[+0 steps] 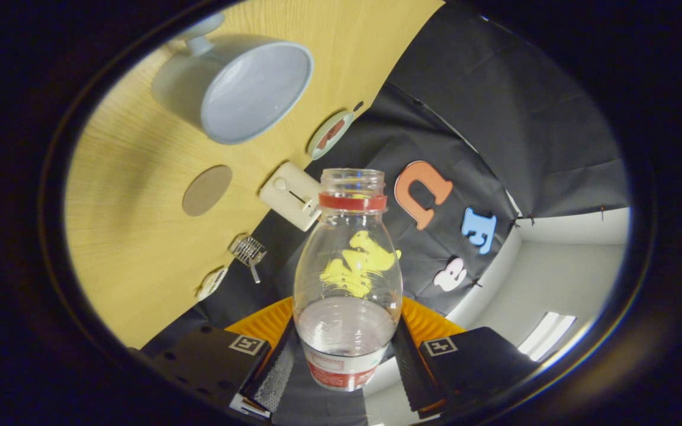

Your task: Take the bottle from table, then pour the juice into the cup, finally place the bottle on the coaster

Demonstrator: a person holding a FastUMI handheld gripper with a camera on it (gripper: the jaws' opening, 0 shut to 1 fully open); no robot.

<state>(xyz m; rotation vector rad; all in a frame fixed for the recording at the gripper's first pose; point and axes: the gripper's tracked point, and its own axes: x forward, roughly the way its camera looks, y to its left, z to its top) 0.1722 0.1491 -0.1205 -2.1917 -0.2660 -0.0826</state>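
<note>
While the bottle [347, 278] carries a yellow printed graphic on its clear body and a red-and-white label band at its base, none of the print is sharp enough to read. Red collar ring at the neck, no cap, mouth open. Looks empty; can't confirm any liquid inside.

Gripper [346, 361]: jaws closed in on the bottle's lower body, one finger pad on each side, both pressing on it. Opening is about the width of the bottle base. Each finger block carries a square black-and-white marker tag. Orange parts show behind the fingers.

The view is rolled hard, so the wooden table [128, 225] runs up one side. Bottle is off the table, held in the air with its neck pointing away from the camera.

On the table, beyond the fingers:
- pale grey cup [240, 89] with a handle, open mouth in view, inside looks empty
- round brown coaster [207, 190], bare, well apart from the bottle
- white rectangular device [289, 196] beside the coaster
- small round dish [330, 134] with something red-brown in it, near the table edge
- small metal wire piece [248, 251] and a small white object [212, 283] at the table edge
</note>
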